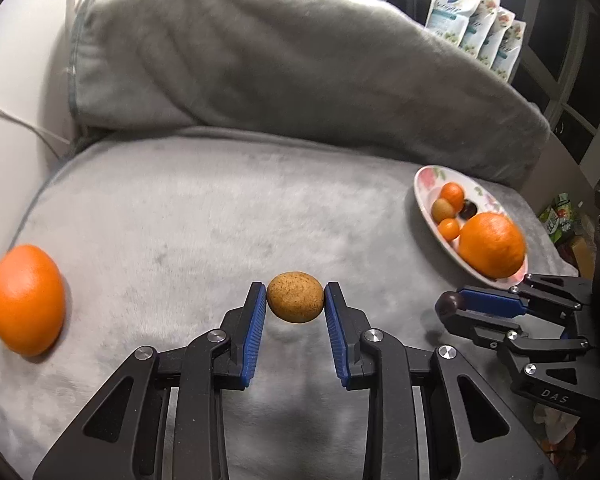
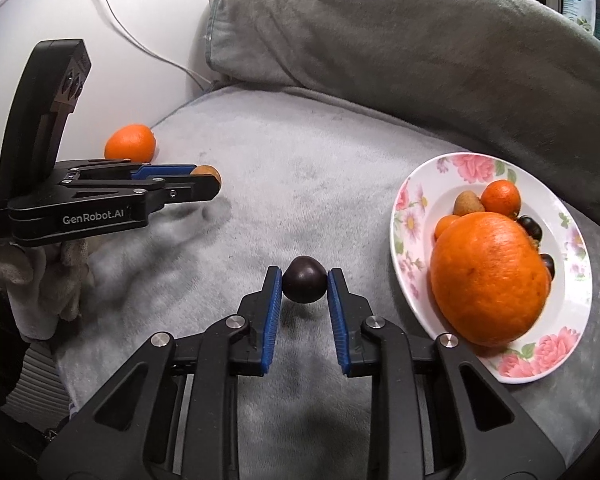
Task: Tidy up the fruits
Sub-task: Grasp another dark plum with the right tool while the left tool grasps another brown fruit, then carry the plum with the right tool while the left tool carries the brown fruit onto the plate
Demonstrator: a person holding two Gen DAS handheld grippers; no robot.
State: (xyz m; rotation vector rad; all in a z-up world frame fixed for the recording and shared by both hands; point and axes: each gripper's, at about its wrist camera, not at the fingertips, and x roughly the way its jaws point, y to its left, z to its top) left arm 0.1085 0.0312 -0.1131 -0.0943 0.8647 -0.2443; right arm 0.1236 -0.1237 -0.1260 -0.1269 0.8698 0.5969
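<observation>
On the plate (image 2: 412,204), the big orange (image 2: 490,276) half-hides smaller fruits; left gripper (image 1: 295,300) pinches a brown fruit (image 1: 295,298), right gripper (image 2: 304,282) a dark one (image 2: 304,284).

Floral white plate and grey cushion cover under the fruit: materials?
Floral white plate: looks like glazed ceramic or melamine; smooth, glossy rim with printed pink flowers, can't tell which. Grey cushion cover: soft plush or fleece fabric; short matte nap showing brushed streaks and dents.

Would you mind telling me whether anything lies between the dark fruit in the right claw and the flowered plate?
Nothing visible does. The right claw is shut on the dark fruit, and only bare grey blanket separates it from the flowered plate. On the plate, though, the large orange fills the near side.
</observation>
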